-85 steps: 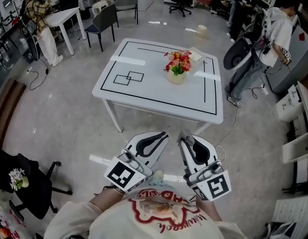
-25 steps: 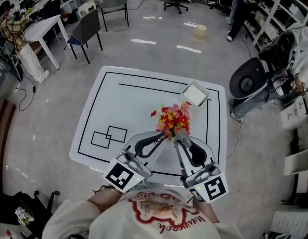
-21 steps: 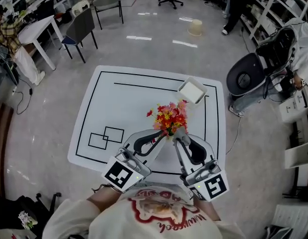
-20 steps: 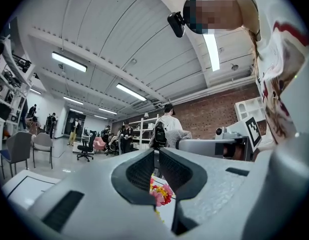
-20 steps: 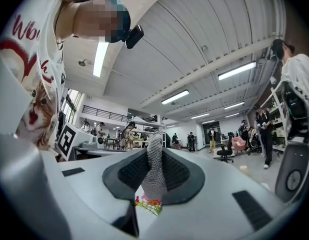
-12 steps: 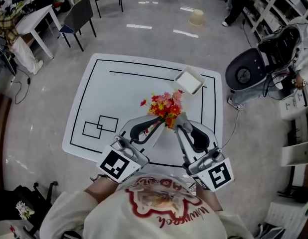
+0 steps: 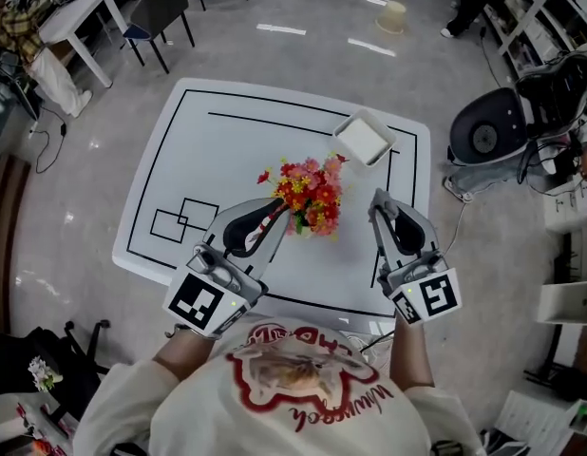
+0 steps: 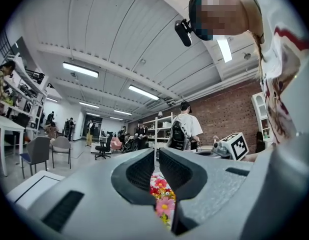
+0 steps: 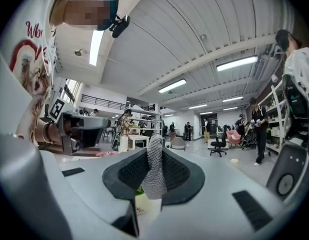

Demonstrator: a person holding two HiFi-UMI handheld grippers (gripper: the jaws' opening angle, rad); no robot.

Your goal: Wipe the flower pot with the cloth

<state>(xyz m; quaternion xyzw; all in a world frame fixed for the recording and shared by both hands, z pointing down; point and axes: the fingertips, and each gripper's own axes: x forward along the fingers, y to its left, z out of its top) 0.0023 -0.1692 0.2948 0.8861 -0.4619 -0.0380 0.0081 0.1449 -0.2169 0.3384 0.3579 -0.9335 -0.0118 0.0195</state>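
Head view: a person in a cream printed sweatshirt (image 7: pixel 293 397) stands at a white table marked with black lines (image 7: pixel 208 150), a two-jaw tool in each hand. A bunch of red, yellow and pink artificial flowers (image 7: pixel 308 196) rises near the table's near edge, largely covering the flower pot beneath it. The left gripper (image 7: pixel 277 207) points in from the lower left, its tips just beside the blooms. The right gripper (image 7: pixel 377 200) sits to the right of the flowers, clear of them. A shallow white square dish (image 7: pixel 363 139) lies farther back, near the table's far right corner.

Left gripper view: the left gripper (image 8: pixel 155 156) has its dark ribbed pads pressed together at the tip, with nothing caught between them. Pink and red flowers (image 8: pixel 163 204) show through the slot below the pads, beyond the tool. A person with a dark backpack (image 8: pixel 186 131) stands in the background before a red brick wall (image 8: pixel 224 116).

Right gripper view: the right gripper (image 9: pixel 154 156) is clamped on a strip of grey knitted cloth (image 9: pixel 155 179), which stands upright between the pads and pokes above them. Below the pads, part of the cream flower pot (image 9: pixel 146 206) appears, beyond the jaws. The other tool (image 9: pixel 77 126) is visible at left.
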